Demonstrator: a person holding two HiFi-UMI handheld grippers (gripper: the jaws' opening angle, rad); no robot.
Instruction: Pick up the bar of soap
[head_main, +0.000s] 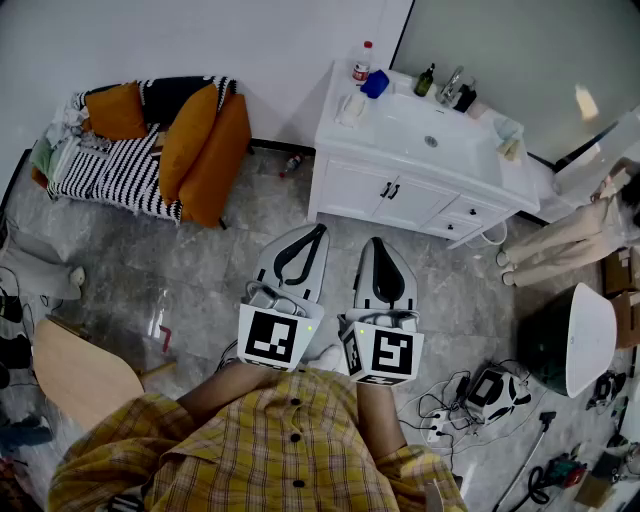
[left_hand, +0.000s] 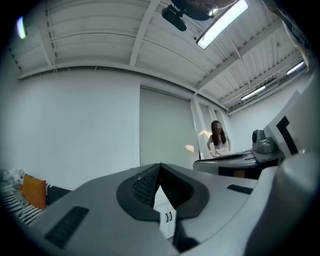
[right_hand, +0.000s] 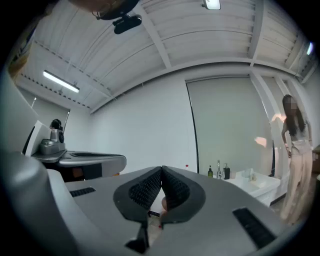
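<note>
Both grippers are held side by side at chest height over the grey floor, pointing at a white vanity (head_main: 420, 175). My left gripper (head_main: 319, 229) is shut, its dark pads meeting with nothing between them (left_hand: 160, 166). The right gripper (head_main: 376, 241) is shut and empty too (right_hand: 161, 169). On the counter left of the basin lies a pale whitish item (head_main: 350, 108); another pale item (head_main: 509, 139) lies at the right end. I cannot tell which is the bar of soap. Both are far beyond the fingertips.
A red-capped bottle (head_main: 361, 64), a blue object (head_main: 375, 84), a dark bottle (head_main: 426, 80) and a faucet (head_main: 452, 85) line the counter's back. A sofa with orange cushions (head_main: 190, 140) stands left. A person (head_main: 560, 240) is at the right. Cables and tools (head_main: 480, 395) litter the floor.
</note>
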